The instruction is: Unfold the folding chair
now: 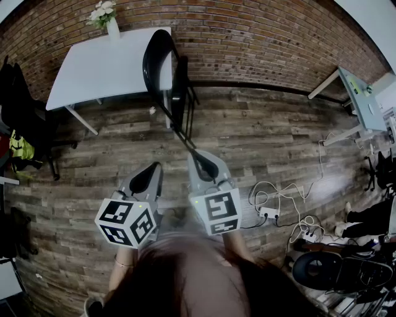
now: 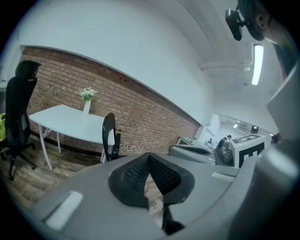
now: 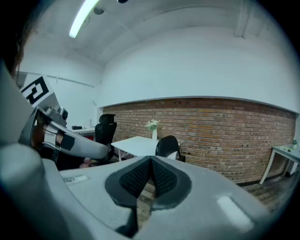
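Observation:
The black folding chair (image 1: 162, 68) stands upright on the wood floor, folded flat, against the near edge of the white table (image 1: 99, 71). It also shows in the left gripper view as a thin chair (image 2: 109, 137) and in the right gripper view as a small chair (image 3: 168, 146), some way ahead of both. My left gripper (image 1: 153, 168) and right gripper (image 1: 199, 156) are held side by side in front of me, pointing toward the chair and apart from it. Both are shut with nothing between the pads: the left gripper (image 2: 150, 161) and the right gripper (image 3: 151, 164).
A vase of white flowers (image 1: 106, 18) stands on the table by the brick wall (image 1: 260, 37). A black office chair (image 2: 18, 117) is at the left. White cables and a power strip (image 1: 269, 213) lie on the floor at right, near another desk (image 1: 362, 102).

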A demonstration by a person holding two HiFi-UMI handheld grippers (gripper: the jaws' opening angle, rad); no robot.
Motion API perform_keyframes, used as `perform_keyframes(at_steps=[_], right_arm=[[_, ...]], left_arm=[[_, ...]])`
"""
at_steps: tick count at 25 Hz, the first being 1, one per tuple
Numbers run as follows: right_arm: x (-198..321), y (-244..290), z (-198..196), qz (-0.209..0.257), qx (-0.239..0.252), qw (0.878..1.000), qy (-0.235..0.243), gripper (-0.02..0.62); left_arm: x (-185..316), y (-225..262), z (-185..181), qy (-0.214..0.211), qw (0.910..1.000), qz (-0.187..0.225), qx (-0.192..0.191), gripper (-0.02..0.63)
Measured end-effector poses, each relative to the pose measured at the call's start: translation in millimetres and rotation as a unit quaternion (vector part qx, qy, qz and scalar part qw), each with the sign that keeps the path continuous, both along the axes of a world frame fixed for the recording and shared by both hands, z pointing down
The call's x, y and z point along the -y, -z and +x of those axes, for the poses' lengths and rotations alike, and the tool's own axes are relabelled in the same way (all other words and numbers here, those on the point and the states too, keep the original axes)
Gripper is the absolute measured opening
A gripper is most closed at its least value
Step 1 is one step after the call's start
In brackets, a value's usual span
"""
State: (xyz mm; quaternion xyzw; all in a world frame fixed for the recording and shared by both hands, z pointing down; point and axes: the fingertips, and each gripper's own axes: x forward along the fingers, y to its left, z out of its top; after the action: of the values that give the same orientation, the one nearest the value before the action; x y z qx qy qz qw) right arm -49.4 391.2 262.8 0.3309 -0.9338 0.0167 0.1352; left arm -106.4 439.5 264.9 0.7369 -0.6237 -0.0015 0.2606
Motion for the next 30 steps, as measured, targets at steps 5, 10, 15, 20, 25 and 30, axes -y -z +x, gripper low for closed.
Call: perform_keyframes(at_steps=[5,10,15,20,25,30], right_arm=[[11,1,14,0.003,0.004,1.0,-0.008,-0.008],[17,1,36,0.002,0.018,1.0,-0.005,-0.006],[22,3,51,0.01,0.031,0.999,0.009,-0.006],[26,5,63,0.005,0.048,0.999,0.016,-0.006],[36,3,62,-0.007,0.059,0.998,0.021,-0.006],[55,1,54,-0.014,0.065,0.998,0.015,-0.006]], left_arm=[[10,1,14,-0.005,1.0,0.0,0.002,-0.002],[15,1,30,0.008,1.0,0.004,0.004,-0.002],[17,0,48,0.025,0.9995,0.002,0.018,-0.002],[18,-2,62,0.03,0.9992,-0.003,0.026,-0.002],[27,0,57,0.038,0.9992,0.0,0.016,-0.002],[47,-5,42,0.041,0.9988,-0.008,0.025,-0.002]])
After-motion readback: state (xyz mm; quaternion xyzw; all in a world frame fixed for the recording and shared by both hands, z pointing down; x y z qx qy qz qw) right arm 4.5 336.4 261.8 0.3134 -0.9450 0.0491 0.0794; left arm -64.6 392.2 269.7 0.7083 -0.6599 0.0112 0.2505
